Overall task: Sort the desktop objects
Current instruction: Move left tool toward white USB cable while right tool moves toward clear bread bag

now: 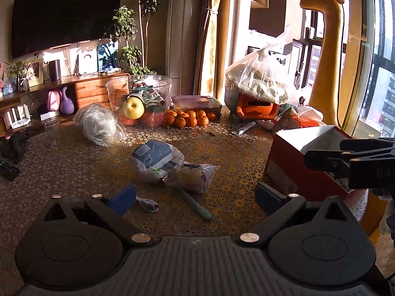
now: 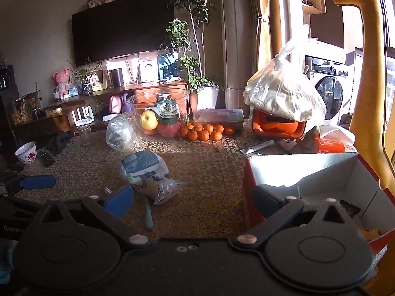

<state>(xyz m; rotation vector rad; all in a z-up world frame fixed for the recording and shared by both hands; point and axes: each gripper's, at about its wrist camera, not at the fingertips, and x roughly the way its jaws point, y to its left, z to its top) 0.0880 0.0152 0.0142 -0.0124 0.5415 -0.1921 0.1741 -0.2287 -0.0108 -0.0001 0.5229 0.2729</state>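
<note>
Meanwhile both grippers, left point(image 1: 195, 197) and right point(image 2: 192, 198), hang empty with fingers apart, likely sizing up the packets point(image 1: 158, 162) beside the box point(image 2: 296, 172).

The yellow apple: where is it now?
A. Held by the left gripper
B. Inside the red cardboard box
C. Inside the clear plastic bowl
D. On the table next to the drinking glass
C. The yellow apple sits inside the clear plastic bowl, pressed against its front wall, behind the mandarins at the far side of the table.
</note>
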